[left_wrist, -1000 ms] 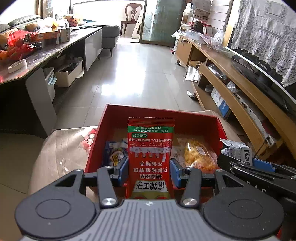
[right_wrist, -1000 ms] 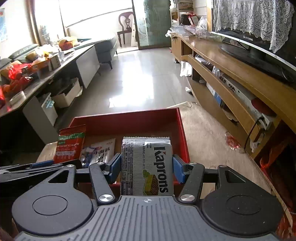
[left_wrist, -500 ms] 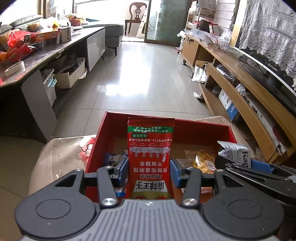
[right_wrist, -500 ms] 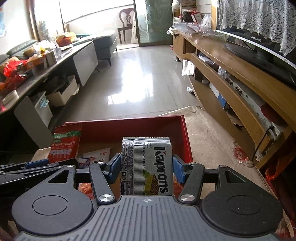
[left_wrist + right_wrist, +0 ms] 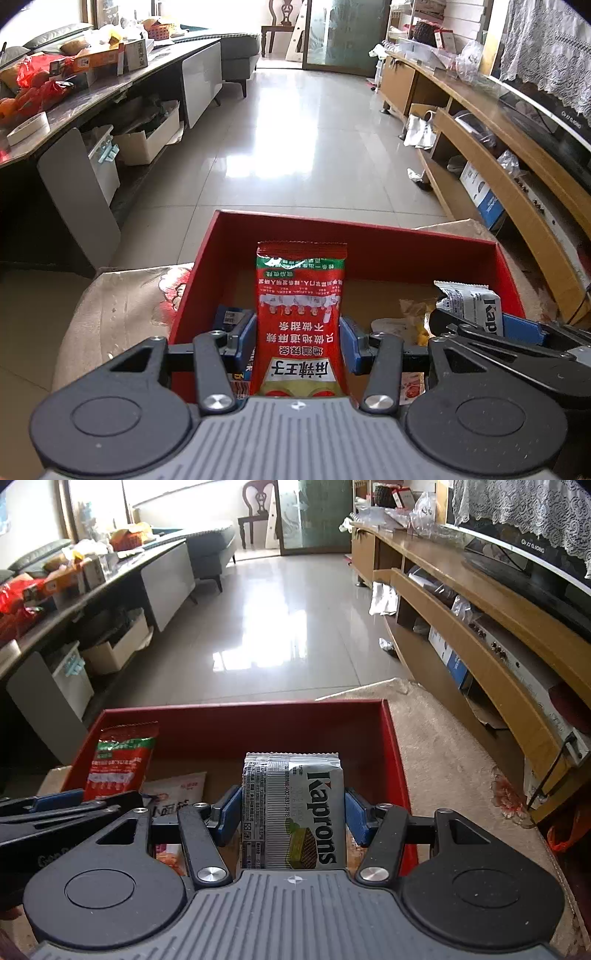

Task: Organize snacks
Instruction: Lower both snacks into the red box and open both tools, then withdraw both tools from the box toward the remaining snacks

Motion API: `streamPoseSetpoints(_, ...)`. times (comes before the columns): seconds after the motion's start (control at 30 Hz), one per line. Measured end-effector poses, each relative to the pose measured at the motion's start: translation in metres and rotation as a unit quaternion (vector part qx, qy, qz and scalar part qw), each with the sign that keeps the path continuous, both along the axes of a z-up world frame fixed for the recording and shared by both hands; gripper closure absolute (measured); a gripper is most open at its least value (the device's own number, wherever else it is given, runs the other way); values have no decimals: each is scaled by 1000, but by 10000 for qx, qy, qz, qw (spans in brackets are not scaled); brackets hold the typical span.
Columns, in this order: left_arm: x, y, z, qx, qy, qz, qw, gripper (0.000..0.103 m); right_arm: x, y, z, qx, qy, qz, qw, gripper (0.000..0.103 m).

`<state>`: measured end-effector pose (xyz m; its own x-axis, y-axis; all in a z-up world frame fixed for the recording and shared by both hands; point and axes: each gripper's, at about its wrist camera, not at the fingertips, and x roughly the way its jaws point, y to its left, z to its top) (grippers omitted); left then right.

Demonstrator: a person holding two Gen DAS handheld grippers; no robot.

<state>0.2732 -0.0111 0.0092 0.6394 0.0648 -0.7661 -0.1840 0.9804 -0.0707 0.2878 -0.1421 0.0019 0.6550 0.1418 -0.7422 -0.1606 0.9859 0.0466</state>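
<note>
My left gripper is shut on a red spicy-strip snack packet and holds it upright over the near left part of a red box. My right gripper is shut on a silver Kaprons wafer packet over the near right part of the same red box. Each gripper shows in the other's view: the right one with its wafer packet, the left one with its red packet. Several snack packets lie on the box floor, among them a white packet.
The box rests on a beige patterned cloth over a low surface. A wooden TV stand runs along the right. A cluttered grey counter stands at the left. Tiled floor lies beyond.
Both grippers have drawn back and risen a little over the box while keeping hold of their packets; more of the room ahead shows.
</note>
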Motion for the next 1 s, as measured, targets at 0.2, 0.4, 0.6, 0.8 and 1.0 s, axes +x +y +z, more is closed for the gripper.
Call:
streamPoseSetpoints(0.2,2,-2,-4,102,61,-30,9999,56,2,3,-2,-89,-4,5,10000,38)
streamPoseSetpoints(0.4,0,-6,0,269,-44,-54,9996,56,3,8,-1,-241,-55,1,9997,36)
streamPoseSetpoints(0.6,-4,-5,2,221,-36,-80,9997,55,1,5,4,-296,-146,-39,9994,35)
streamPoseSetpoints(0.8,-10,-3,8,115,-75,-87,9999,55,-5,3,12,-354,-227,-50,9991,33)
streamPoseSetpoints(1.0,-16,-5,12,0,-63,-140,9999,55,-12,1,19,-422,-273,-77,9987,32)
